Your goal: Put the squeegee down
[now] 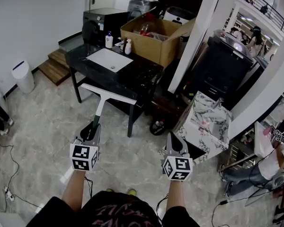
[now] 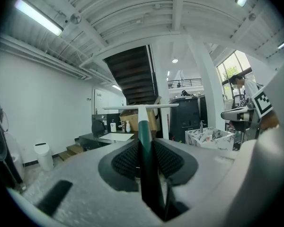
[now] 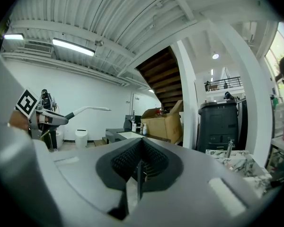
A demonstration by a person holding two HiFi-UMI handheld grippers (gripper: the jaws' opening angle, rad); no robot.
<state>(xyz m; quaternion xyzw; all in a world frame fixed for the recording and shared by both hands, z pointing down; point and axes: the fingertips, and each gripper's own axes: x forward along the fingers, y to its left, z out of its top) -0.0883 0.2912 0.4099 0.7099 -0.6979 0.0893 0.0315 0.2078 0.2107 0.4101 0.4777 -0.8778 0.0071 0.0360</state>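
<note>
The left gripper (image 1: 91, 132) has its fingers clamped on the squeegee (image 1: 102, 102) by the dark green handle, with the straight white blade near the front edge of the glossy black table (image 1: 149, 72). Open tiled floor (image 1: 42, 122) lies at left. A cardboard box (image 1: 154, 44) crowds the table's far end. The right gripper (image 1: 175, 141) has its ribbed fingers together, empty.

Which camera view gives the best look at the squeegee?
The head view: the whole squeegee shows, white blade to green handle held in the left gripper. The left gripper view foreshortens it, handle clamped between its jaws. The right gripper view shows it small, far left.
</note>
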